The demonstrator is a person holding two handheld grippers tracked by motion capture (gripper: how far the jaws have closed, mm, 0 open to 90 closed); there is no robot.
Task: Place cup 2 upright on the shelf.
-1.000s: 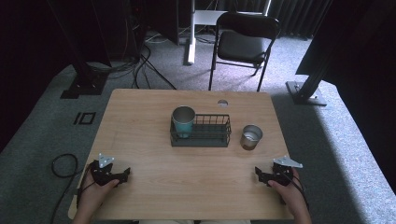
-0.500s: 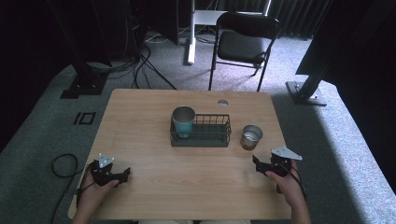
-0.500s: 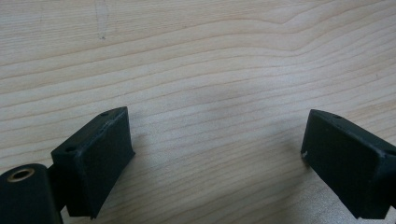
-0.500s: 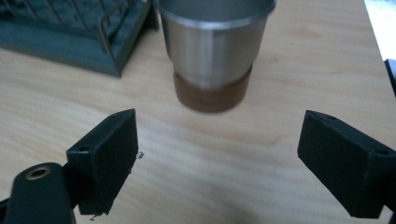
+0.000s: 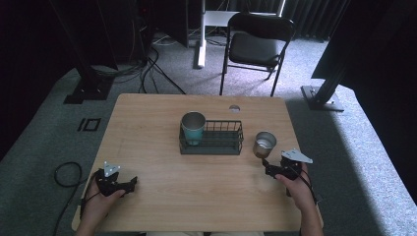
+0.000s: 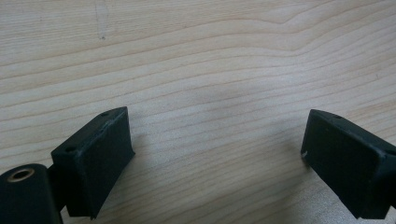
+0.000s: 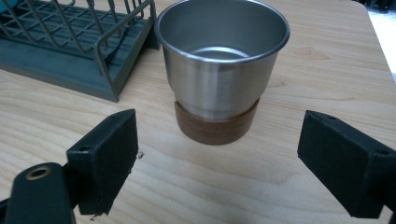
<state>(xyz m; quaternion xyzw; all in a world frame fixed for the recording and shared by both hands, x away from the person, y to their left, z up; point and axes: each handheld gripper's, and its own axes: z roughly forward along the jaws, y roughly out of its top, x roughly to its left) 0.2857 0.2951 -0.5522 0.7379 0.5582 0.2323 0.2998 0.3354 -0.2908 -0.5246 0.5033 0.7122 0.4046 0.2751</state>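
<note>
On the right side of the tabletop (image 5: 162, 196), just beside the wire rack (image 5: 212, 140), the steel cup (image 7: 222, 70) stands upright on its brown base, and my right gripper (image 7: 219, 163) faces it from close by with its jaws spread wider than the cup and nothing between them. My worry is coming in too low or off-centre: one jaw could knock the smooth wall first and push the cup over or into the rack, or pinch just the brown base. My left gripper (image 6: 217, 163) rests near the front left edge, jaws wide apart and empty.
</note>
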